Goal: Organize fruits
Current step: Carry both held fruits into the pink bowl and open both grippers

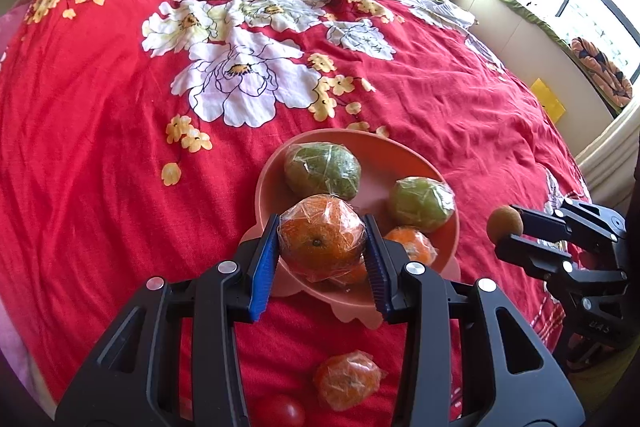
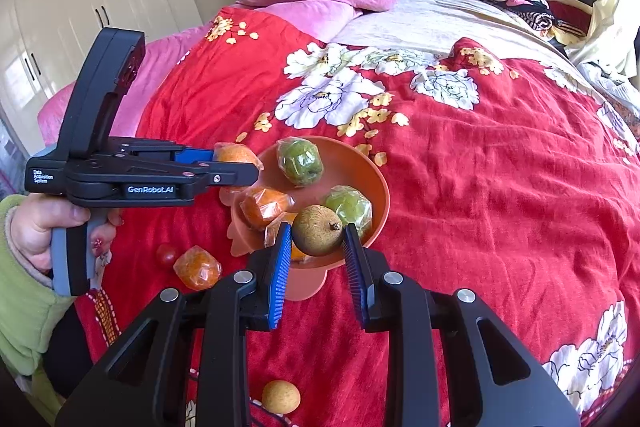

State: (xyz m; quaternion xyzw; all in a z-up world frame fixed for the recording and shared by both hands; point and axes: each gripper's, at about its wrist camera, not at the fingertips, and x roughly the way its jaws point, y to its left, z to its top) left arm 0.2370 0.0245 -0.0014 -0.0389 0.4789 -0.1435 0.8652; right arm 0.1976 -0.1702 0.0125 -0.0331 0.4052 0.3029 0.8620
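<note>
Grippers both clamped: left gripper [image 1: 322, 247] on wrapped orange [image 1: 322, 242], right gripper [image 2: 317, 254] on brown fruit [image 2: 317, 230], over bowl [image 1: 400, 147] for drop-off.

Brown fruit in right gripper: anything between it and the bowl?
Nothing visible. The right gripper holds the brown fruit at the pink bowl's near rim; only the wrapped green fruit already inside lies beyond it.

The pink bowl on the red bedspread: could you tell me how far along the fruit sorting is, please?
Done: two wrapped green fruits and wrapped oranges lie in the pink bowl. In hand: left claw holds a wrapped orange; right claw holds a brown fruit. Left: a wrapped orange, a red tomato, a tan fruit.
</note>
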